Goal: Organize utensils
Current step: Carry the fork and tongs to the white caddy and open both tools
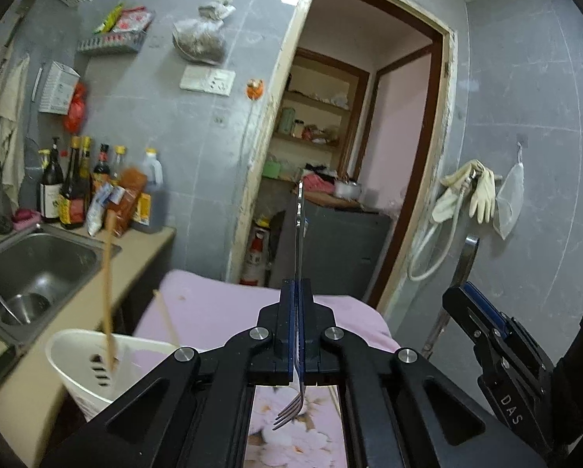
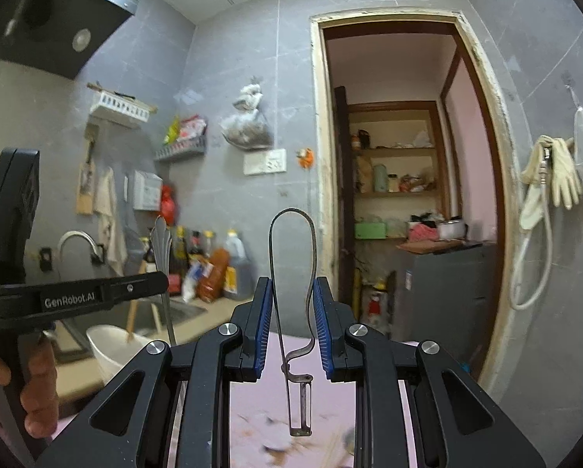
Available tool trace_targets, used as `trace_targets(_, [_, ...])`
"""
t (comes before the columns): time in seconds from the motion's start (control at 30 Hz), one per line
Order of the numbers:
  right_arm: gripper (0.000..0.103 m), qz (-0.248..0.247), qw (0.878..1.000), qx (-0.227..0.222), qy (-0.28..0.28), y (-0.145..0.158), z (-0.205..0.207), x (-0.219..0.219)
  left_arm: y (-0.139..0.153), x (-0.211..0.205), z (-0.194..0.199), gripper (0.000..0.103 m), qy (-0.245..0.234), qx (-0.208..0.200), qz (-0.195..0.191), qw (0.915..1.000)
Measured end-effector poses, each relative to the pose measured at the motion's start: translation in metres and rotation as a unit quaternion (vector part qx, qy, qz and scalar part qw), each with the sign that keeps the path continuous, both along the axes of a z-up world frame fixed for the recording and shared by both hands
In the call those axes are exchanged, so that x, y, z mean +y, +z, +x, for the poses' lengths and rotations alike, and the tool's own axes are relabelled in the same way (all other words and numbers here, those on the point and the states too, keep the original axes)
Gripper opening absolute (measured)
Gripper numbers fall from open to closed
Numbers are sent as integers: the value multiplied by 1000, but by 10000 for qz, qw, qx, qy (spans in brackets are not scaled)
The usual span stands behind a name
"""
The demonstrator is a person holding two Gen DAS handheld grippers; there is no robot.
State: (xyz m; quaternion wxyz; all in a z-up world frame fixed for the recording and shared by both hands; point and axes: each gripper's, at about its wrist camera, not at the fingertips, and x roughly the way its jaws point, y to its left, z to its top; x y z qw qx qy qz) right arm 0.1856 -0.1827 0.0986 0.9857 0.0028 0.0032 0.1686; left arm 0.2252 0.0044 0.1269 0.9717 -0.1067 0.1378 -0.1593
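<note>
My left gripper (image 1: 298, 292) is shut on a metal fork (image 1: 299, 234), handle up, tines down near the camera. The white utensil holder (image 1: 77, 366) stands at lower left on the counter with wooden chopsticks (image 1: 107, 296) in it. My right gripper (image 2: 292, 304) is shut on a metal peeler (image 2: 291, 273), loop handle up, blade hanging down. In the right wrist view the left gripper (image 2: 96, 292) is at the left, with the fork's handle (image 2: 162, 241) rising above it and the holder (image 2: 112, 347) below. The right gripper (image 1: 482, 312) shows at the right in the left wrist view.
A steel sink (image 1: 30, 269) with a bowl lies left of the holder. Sauce bottles (image 1: 81, 187) stand behind it by the tiled wall. A pink cloth (image 1: 221, 304) covers the table below. An open doorway (image 1: 350, 156) is ahead; gloves and a hose (image 1: 467, 195) hang on the right wall.
</note>
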Motion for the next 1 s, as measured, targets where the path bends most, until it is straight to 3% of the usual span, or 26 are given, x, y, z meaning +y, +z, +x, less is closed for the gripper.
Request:
trace_targets(0.47, [19,378,9951,-16,912,23,30,78,39,85,-21,0,741,-510,-77,9959])
trace_targets(0.77, [19,447,9924,296,1110,-2,61,115,10,134,7,0,1340,-169,-212,9906])
trace_targets(1.0, [19,323,9909,677,1117,-26,76,123,-17,144,25,0,1436,220,-220,9891])
